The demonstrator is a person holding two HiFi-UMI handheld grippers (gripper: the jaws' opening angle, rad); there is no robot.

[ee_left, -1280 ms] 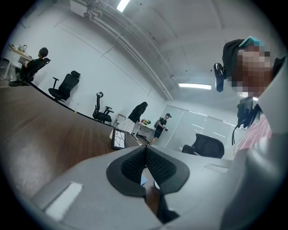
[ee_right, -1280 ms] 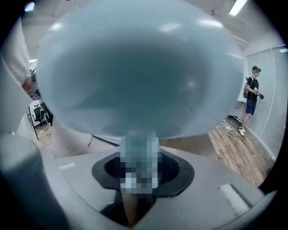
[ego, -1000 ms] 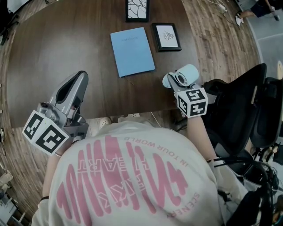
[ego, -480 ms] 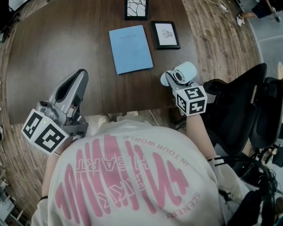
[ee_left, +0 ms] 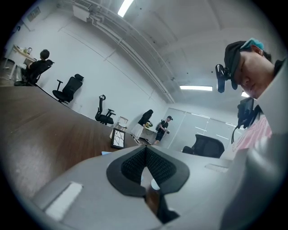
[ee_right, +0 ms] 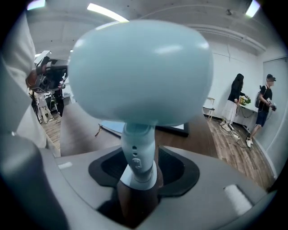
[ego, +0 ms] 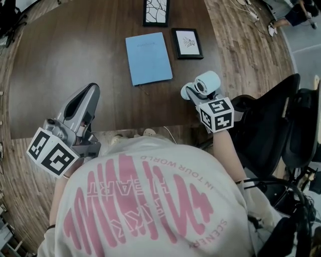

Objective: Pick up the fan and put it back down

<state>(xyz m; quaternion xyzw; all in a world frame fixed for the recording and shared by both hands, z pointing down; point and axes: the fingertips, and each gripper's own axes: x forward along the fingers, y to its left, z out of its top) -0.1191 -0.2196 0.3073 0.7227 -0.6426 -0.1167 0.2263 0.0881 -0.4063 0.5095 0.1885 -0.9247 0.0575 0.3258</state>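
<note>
Pale-blue handheld fan at the near right corner of the dark wooden table, just inside the edge. Round head up, slim stem below; small buttons visible on the stem in the right gripper view. Stem foot low against the brown tabletop; actual contact not resolvable.

Right gripper around the stem, angled downward. Jaws just been opening, standing wide now: stem between the black pads with a gap on either side, no pad pressing on it. Marker cube at the back of that gripper, toward the person's sleeve.

Left gripper well apart from the fan, over the near left part of the table, roughly level. Jaws brought together, tips meeting, nothing between them. Its marker cube off the table edge, over the wood floor.

Further out on the table: light-blue notebook lying flat near the middle, a small black-framed picture just beside it to the right, a second framed picture beyond at the far edge. All three clear of both grippers.

White shirt with pink print filling the lower head view. Black office chair to the right of the table.
</note>
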